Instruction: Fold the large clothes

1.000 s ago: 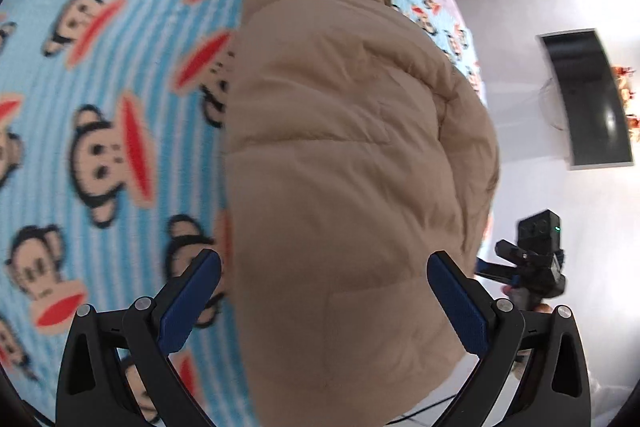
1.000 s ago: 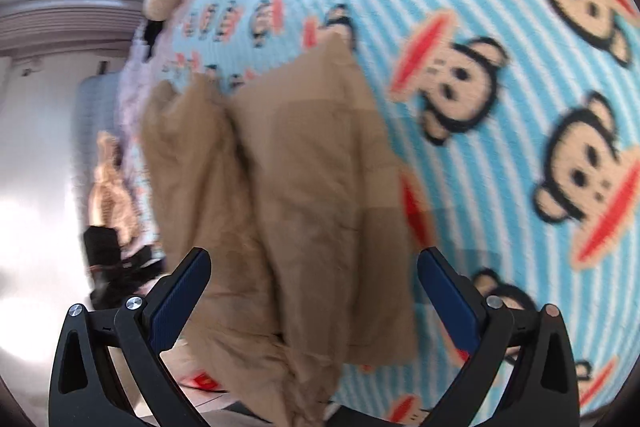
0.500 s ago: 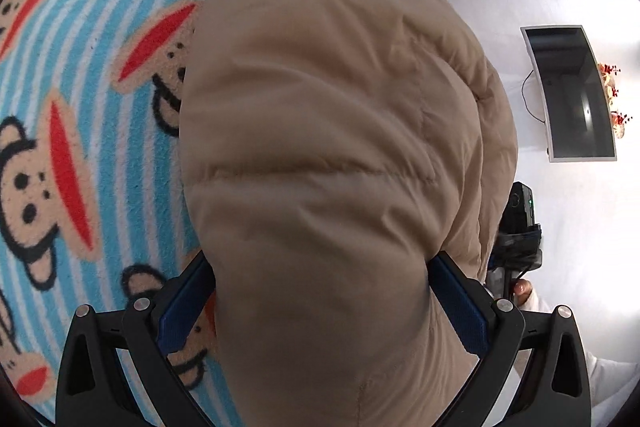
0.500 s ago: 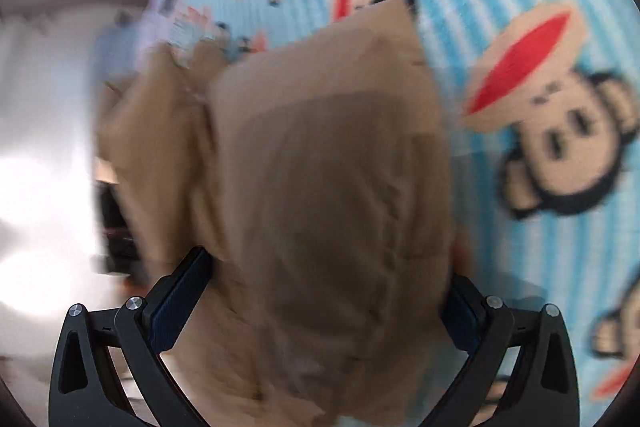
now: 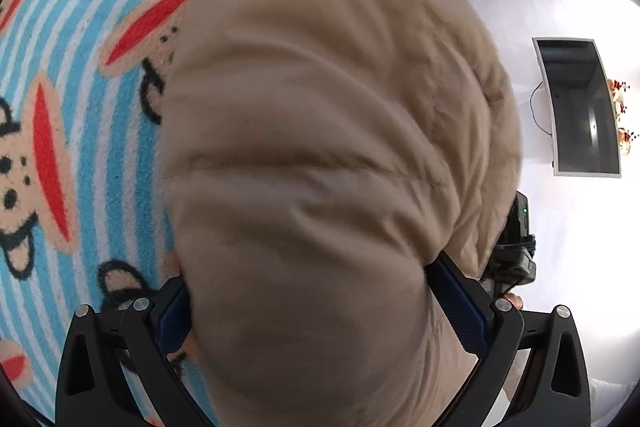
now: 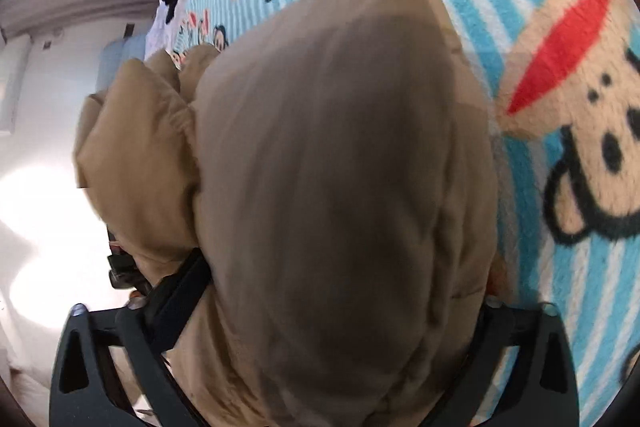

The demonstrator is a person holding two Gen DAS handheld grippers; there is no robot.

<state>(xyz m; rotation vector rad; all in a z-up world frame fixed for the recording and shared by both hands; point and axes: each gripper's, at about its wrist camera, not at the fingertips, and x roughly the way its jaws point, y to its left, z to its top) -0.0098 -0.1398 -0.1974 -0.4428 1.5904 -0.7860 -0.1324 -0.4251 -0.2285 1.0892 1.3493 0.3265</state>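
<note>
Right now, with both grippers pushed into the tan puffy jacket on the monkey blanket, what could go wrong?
1. The tan jacket bulges between the wide-set jaws of the left gripper and right gripper; closing may catch only the slippery outer layer, which could slide out.
2. Its near edge seems to hang off the blanket, so the jacket may slip toward the floor.
3. The jacket fills both views, hiding the fold line.

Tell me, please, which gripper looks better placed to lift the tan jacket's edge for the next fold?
Neither clearly. Both the left gripper and the right gripper already straddle the tan jacket on the monkey-print blanket, fingers wide, so a two-handed lift seems likeliest.
</note>
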